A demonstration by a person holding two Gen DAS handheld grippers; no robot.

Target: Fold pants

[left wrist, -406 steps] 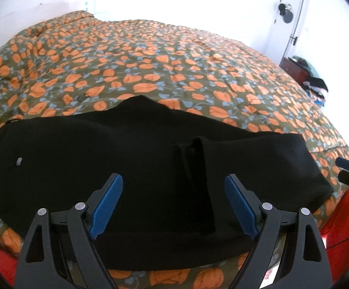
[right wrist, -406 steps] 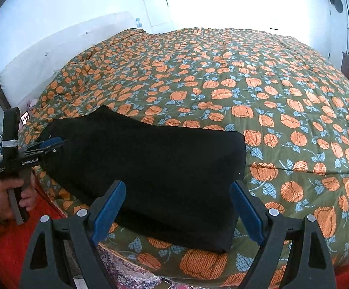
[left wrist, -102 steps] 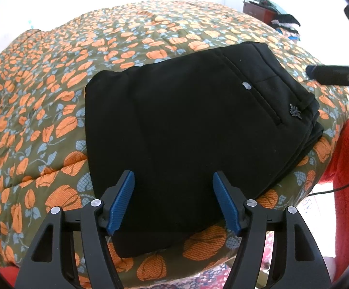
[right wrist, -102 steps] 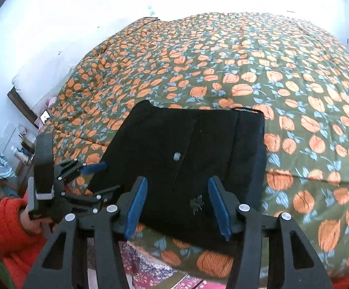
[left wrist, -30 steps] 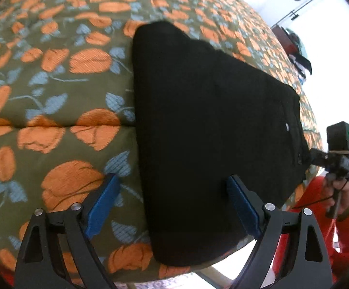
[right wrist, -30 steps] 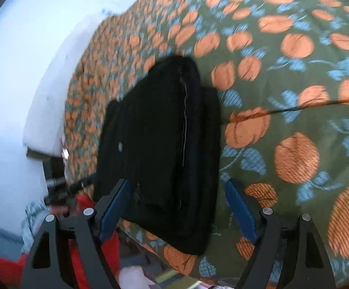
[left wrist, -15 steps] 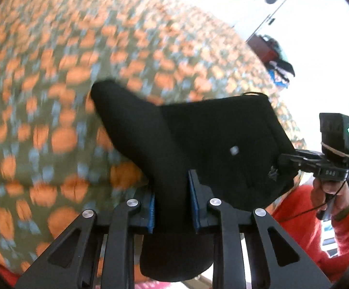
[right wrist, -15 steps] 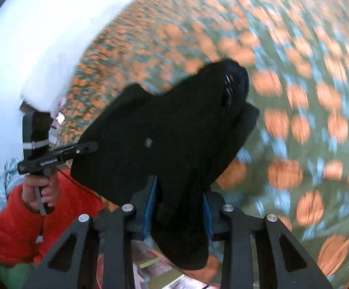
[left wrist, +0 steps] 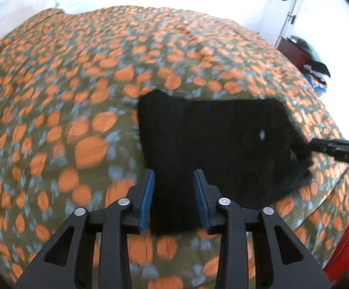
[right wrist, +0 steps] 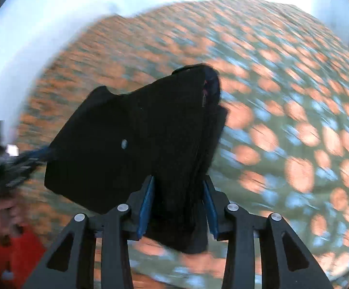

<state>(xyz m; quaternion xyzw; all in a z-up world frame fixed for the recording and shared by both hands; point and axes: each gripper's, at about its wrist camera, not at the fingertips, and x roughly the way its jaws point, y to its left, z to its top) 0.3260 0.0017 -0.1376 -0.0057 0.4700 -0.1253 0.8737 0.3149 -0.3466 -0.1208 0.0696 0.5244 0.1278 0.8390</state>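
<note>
The black pants (left wrist: 222,144), folded into a thick bundle with a small pale button on top, hang between both grippers just above the flowered bed cover (left wrist: 78,84). My left gripper (left wrist: 173,175) grips one end of the bundle; its jaws are opening, and cloth still fills the gap from pad to pad. At the opposite end, my right gripper (right wrist: 178,180) holds the pants (right wrist: 138,144) the same way, jaws also opening around the cloth. The right wrist view is motion-blurred.
The bed cover (right wrist: 295,120), green with orange flowers, stretches far and to both sides. A person's red sleeve (right wrist: 5,240) is at the bed's near edge. A dark dresser (left wrist: 304,57) with clothes stands by a white door (left wrist: 287,7).
A second ago both grippers stood wide open over the ends of the flat pants. They closed on the cloth and lifted the bundle; the jaws now stand slightly wider than half a second ago.
</note>
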